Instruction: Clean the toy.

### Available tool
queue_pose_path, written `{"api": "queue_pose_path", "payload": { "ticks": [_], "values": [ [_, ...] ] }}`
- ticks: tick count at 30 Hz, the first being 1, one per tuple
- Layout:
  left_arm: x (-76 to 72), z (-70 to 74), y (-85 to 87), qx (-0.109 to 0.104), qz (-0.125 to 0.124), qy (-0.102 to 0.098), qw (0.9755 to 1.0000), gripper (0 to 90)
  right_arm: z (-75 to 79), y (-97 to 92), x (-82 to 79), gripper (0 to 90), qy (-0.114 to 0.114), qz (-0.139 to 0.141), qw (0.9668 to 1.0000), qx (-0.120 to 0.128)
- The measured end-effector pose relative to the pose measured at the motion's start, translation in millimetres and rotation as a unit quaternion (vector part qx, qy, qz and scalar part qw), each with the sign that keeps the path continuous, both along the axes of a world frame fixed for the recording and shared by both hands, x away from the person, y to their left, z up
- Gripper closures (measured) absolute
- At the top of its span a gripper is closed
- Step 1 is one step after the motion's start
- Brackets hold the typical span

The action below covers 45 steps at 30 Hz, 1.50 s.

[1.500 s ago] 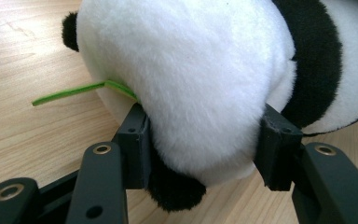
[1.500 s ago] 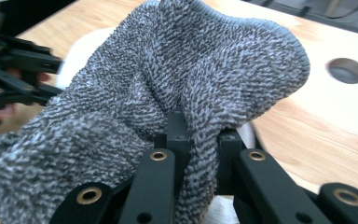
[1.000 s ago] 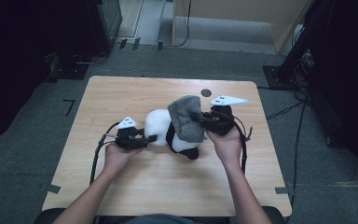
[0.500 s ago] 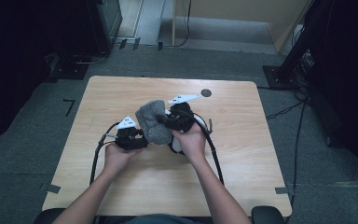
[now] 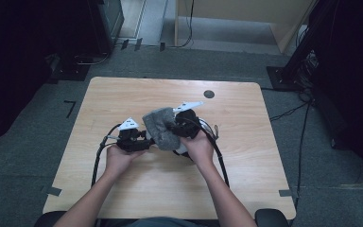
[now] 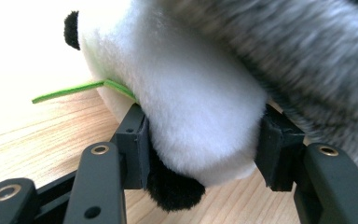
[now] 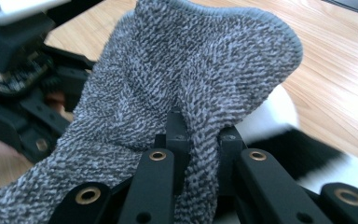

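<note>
A white and black plush panda [image 6: 191,102] lies on the wooden table [image 5: 123,94]. My left gripper [image 6: 200,137] is shut on its white body, one pad [image 6: 137,140] on each side. A thin green strip [image 6: 74,88] sticks out of the plush. My right gripper [image 7: 200,135] is shut on a fold of a grey knitted cloth [image 7: 191,70]. In the high view the grey cloth [image 5: 160,127] drapes over the panda, between the left gripper [image 5: 146,140] and the right gripper [image 5: 174,126]. White and black plush [image 7: 270,116] shows beneath the cloth.
A small dark round spot [image 5: 209,93] marks the table's far side. Black cables [image 5: 99,156] loop from both grippers across the tabletop. Dark equipment and a wooden cabinet [image 5: 246,19] stand on the floor beyond the table.
My right gripper has carried the grey cloth leftward and down, from the right of the panda to over it, next to the left gripper. The left gripper has stayed put on the plush.
</note>
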<state>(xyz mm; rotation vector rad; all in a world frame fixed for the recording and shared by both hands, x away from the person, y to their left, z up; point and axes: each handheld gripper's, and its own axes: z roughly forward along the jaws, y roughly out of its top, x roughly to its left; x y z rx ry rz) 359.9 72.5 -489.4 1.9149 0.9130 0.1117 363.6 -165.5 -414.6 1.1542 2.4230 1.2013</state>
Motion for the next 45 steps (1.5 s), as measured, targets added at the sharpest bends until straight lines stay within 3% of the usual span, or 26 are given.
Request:
{"api": "queue_pose_path", "payload": {
  "ticks": [7, 20, 23, 25, 28, 31, 37, 45],
  "values": [
    [-0.2, 0.7, -0.5, 0.002, -0.002, -0.001, 1.0, 45.6, 4.3, -34.1, -11.7, 81.6, 0.0, -0.013, 0.9999, 0.007],
    [1.7, 0.8, 1.5, 0.0, -0.005, 0.006, 1.0, 45.4, 17.0, -70.9, -30.9, 81.6, -0.016, -0.03, 0.9993, 0.013],
    [1.7, 0.3, 2.1, 0.001, -0.006, 0.006, 1.0, 45.5, 20.9, -80.7, -33.7, 81.8, -0.016, -0.036, 0.9989, 0.025],
    [2.1, -0.1, 3.1, 0.002, -0.009, 0.007, 0.9999, 45.4, 25.6, -88.7, -36.0, 81.8, -0.021, -0.045, 0.9979, 0.041],
    [1.0, 0.1, 2.6, 0.009, -0.009, 0.002, 0.9999, 45.2, 32.7, -101.5, -37.4, 81.8, -0.038, -0.061, 0.9964, 0.044],
    [0.5, -0.2, 2.2, 0.007, -0.008, 0.001, 0.9999, 45.2, 34.8, -114.4, -36.0, 81.8, -0.038, -0.078, 0.9951, 0.047],
    [-1.6, 0.4, 1.4, 0.009, -0.007, 0.002, 0.9999, 45.2, 25.8, -125.9, -30.8, 81.8, -0.035, -0.097, 0.9941, 0.034],
    [-0.5, -1.1, 2.3, 0.012, -0.009, 0.007, 0.9999, 44.5, -0.9, -111.9, -26.4, 80.9, -0.03, -0.095, 0.9948, 0.024]
  ]
}}
